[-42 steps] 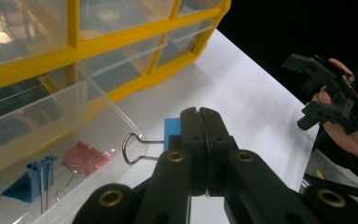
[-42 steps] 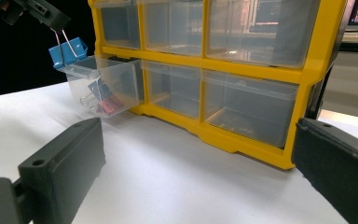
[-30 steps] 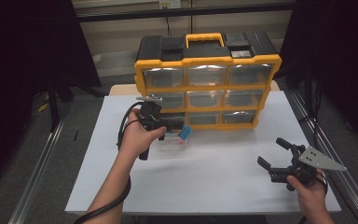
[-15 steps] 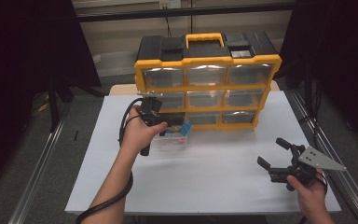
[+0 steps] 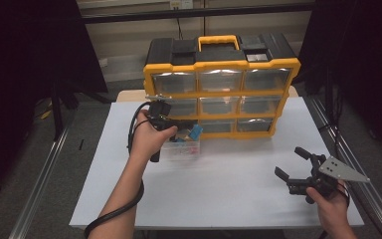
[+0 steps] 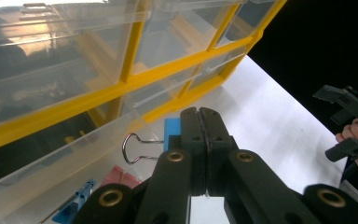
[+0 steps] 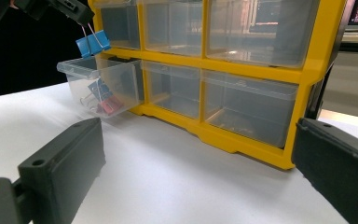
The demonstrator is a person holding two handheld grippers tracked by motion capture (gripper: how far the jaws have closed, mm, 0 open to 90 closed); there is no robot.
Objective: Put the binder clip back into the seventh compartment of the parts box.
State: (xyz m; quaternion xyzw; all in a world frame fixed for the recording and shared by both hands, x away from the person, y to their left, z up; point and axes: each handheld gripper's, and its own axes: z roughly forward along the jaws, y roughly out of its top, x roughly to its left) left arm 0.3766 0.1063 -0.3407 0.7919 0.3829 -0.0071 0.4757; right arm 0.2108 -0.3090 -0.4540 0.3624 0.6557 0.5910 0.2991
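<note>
High view: the left gripper [image 5: 186, 130] holds a blue binder clip [image 5: 196, 132] above a clear drawer [image 5: 181, 148] pulled out of the yellow organizer [image 5: 221, 92], while the right gripper [image 5: 292, 164] rests low over the white tabletop [image 5: 219, 179], jaws apart. Left gripper view: the jaws are pressed together on the clip's [image 6: 171, 134] wire handle, over the drawer [image 6: 51, 177]. Right gripper view: the wide-open jaws frame the organizer [image 7: 261, 74]; the blue clip [image 7: 92, 43] hangs above the drawer [image 7: 100, 84], which holds more clips [image 7: 103, 103].
</note>
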